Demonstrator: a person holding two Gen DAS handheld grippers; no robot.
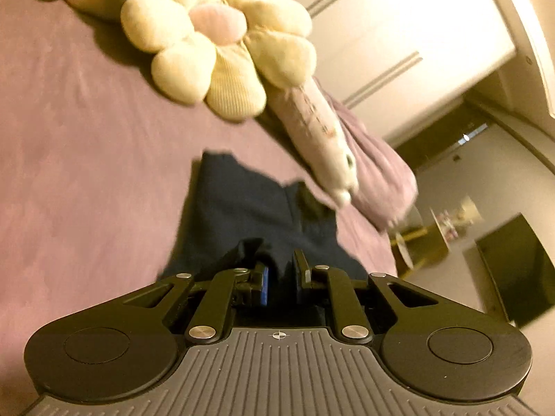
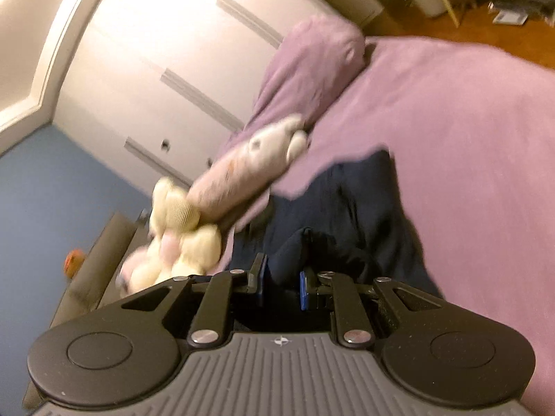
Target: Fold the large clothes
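A dark navy garment [image 1: 249,208] lies on the purple bedspread [image 1: 86,173], stretching away from me. My left gripper [image 1: 281,274] is shut on its near edge, with cloth bunched between the fingers. In the right wrist view the same garment [image 2: 350,208] runs forward, and my right gripper [image 2: 282,277] is shut on a bunched fold of it. Both frames are motion-blurred. The far end of the garment lies flat near the plush toy.
A cream flower-shaped plush with a long pale lilac body [image 1: 215,52] lies across the bed beyond the garment; it also shows in the right wrist view [image 2: 236,180]. A purple pillow [image 2: 312,72] sits by the white wardrobe [image 2: 156,52]. The bed edge and floor lie at right [image 1: 451,235].
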